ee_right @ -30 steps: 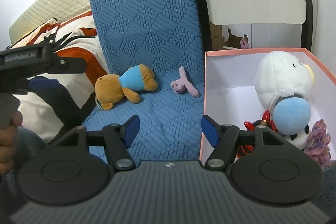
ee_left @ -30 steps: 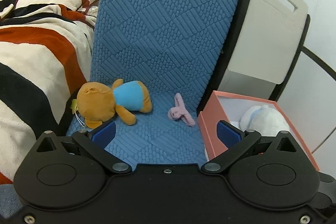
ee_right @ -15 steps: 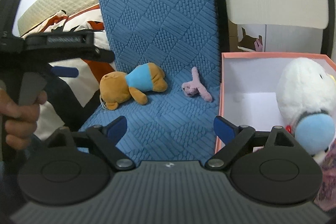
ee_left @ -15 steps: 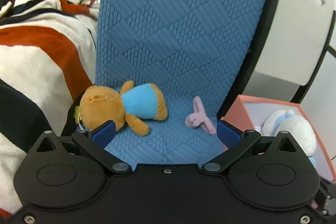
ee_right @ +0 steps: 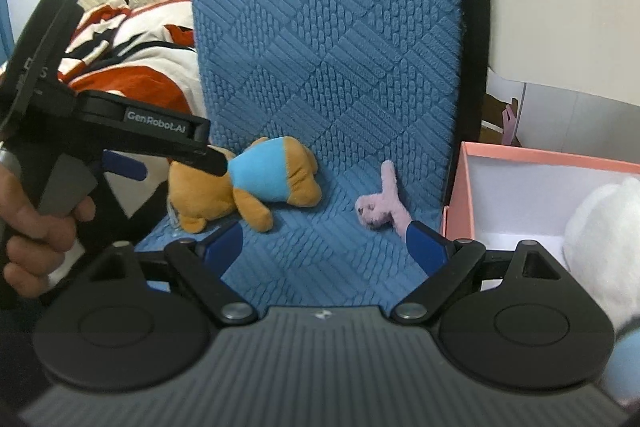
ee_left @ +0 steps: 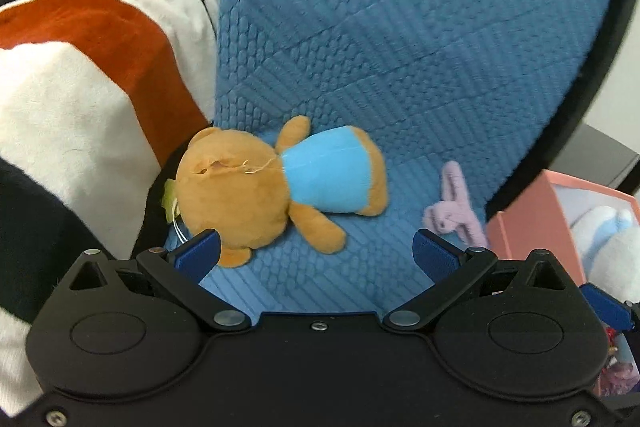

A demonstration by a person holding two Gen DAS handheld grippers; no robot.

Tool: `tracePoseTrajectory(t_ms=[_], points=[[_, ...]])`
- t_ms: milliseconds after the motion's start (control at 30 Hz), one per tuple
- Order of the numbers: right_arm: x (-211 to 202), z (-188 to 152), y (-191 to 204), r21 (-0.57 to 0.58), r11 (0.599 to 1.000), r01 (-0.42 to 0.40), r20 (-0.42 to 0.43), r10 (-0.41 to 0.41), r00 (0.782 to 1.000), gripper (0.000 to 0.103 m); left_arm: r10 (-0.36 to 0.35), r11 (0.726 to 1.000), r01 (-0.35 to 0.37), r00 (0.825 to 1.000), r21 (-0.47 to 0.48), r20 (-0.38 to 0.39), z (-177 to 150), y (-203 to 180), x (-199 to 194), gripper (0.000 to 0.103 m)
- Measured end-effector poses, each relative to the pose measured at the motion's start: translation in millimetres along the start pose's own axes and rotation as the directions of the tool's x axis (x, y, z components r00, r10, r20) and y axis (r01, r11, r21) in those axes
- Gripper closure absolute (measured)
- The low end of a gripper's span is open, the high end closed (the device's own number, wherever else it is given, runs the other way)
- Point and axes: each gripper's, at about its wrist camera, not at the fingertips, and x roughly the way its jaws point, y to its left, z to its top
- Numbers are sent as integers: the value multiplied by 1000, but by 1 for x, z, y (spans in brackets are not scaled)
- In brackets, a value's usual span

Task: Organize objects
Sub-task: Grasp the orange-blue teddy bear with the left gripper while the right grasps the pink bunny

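Note:
A brown plush bear [ee_left: 260, 195] in a light blue shirt lies on its side on the blue chair seat. A small pink plush toy [ee_left: 454, 211] lies to its right, by the seat's edge. My left gripper [ee_left: 316, 253] hovers open just before the bear, its left pad near the bear's head. My right gripper [ee_right: 324, 245] is open above the seat, between the bear [ee_right: 256, 187] and the pink toy [ee_right: 380, 205], with nothing between its pads. A hand [ee_right: 36, 227] holds the left gripper at the left of the right wrist view.
A pink box [ee_right: 552, 157] with a white and blue plush [ee_right: 600, 239] in it stands right of the chair. The quilted blue backrest [ee_left: 400, 27] rises behind the toys. A striped orange, white and black blanket [ee_left: 80, 67] lies to the left.
Both grippers have moved in toward the seat, so the bear and pink toy look larger. The right jaws have widened. The left gripper now reaches over the bear's head in the right wrist view.

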Motion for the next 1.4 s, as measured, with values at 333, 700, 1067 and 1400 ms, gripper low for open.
tracePoseTrajectory(t_ms=[333, 700, 1067, 1400], points=[[72, 21, -12, 7, 999, 40, -92, -39, 995, 30, 135, 976, -120, 988, 181, -72, 18, -7, 55, 1], [140, 32, -16, -65, 991, 116, -150, -124, 981, 29, 181, 933, -134, 977, 333, -113, 27, -24, 96, 0], [184, 30, -21, -154, 976, 154, -243, -189, 951, 30, 267, 869, -208, 961, 450, -71, 30, -34, 116, 0], [179, 20, -24, -115, 983, 143, -298, -171, 939, 52, 333, 775, -276, 943, 569, 4, 15, -52, 125, 0]])
